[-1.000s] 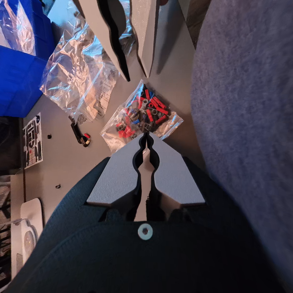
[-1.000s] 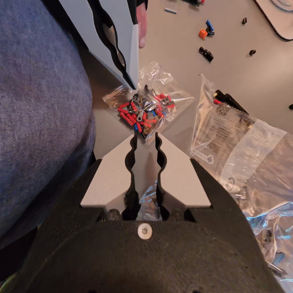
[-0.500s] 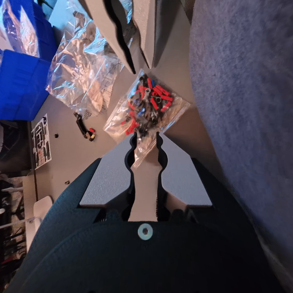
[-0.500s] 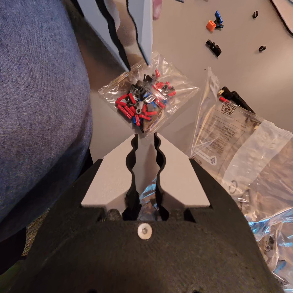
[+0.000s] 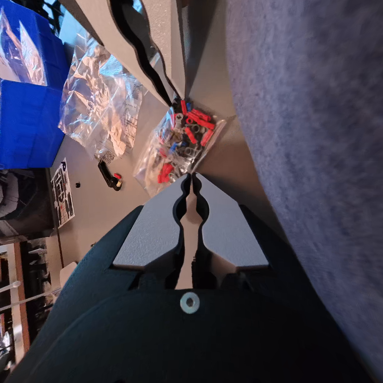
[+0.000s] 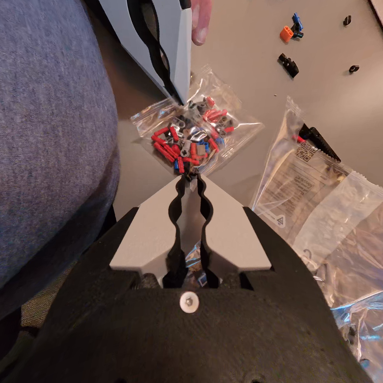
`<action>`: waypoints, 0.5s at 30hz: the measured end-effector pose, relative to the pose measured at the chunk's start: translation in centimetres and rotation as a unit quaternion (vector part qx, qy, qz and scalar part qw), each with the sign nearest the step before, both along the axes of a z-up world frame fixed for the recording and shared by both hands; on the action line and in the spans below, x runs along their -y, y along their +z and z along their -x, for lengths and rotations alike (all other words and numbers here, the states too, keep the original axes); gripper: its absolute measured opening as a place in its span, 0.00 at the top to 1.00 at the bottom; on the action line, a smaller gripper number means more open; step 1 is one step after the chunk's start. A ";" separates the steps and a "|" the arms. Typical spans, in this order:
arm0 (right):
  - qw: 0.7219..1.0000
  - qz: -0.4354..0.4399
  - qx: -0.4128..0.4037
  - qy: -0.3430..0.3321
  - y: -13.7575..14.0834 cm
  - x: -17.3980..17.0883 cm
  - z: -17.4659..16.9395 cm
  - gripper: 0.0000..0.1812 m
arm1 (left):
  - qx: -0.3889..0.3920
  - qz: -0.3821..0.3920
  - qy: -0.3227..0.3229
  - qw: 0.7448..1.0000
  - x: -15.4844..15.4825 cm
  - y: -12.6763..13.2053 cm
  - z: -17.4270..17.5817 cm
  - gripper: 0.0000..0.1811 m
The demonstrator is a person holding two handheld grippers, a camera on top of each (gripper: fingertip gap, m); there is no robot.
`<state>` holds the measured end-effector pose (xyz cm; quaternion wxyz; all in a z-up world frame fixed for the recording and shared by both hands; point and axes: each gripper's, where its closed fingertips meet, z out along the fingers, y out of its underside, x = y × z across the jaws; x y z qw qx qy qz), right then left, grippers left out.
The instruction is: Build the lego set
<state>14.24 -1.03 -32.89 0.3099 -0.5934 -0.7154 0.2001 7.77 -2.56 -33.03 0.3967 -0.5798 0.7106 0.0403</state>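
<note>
Small parts bag [image 6: 192, 141] hemmed by grey clothing [image 6: 51, 103] and empty bags [image 6: 310, 196]; table [image 6: 238, 51] beyond lies open

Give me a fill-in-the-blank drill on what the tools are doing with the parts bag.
The small bag holds mostly ___ pieces.
The left tool and the right tool are shut on its ___ corners.
The loose piece touching the blue piece is ___.
Missing words: red; opposite; orange.
</note>
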 end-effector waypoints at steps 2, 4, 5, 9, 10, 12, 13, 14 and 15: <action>1.000 0.007 -0.007 -0.002 0.4 -0.2 0.0 0.94 | 0.020 0.014 0.013 1.000 -0.3 0.6 -0.1 1.00; 1.000 0.006 -0.023 -0.008 1.2 -0.7 0.1 0.90 | 0.070 0.048 0.031 0.996 -0.6 2.2 -0.3 1.00; 0.999 0.012 -0.037 -0.010 1.9 -0.9 0.2 0.88 | 0.105 0.075 0.046 0.991 -0.8 3.3 -0.3 1.00; 0.994 0.031 -0.104 -0.013 5.7 -1.8 0.8 0.77 | 0.266 0.233 0.102 0.930 -2.1 7.9 0.2 1.00; 0.993 0.034 -0.115 -0.008 6.5 -1.9 1.1 0.76 | 0.293 0.276 0.118 0.908 -2.5 8.6 0.5 1.00; 0.990 0.044 -0.136 0.009 8.2 -1.8 2.0 0.73 | 0.333 0.326 0.133 0.875 -3.3 9.9 1.0 1.00; 0.989 0.046 -0.142 0.016 8.8 -1.7 2.7 0.72 | 0.334 0.356 0.138 0.862 -3.4 10.0 1.0 1.00; 0.988 0.046 -0.143 0.017 9.2 -1.9 3.3 0.72 | 0.335 0.369 0.147 0.854 -3.7 10.1 1.1 1.00; 0.988 0.046 -0.144 0.008 9.4 -2.4 4.0 0.73 | 0.336 0.388 0.147 0.846 -3.8 10.2 1.1 1.00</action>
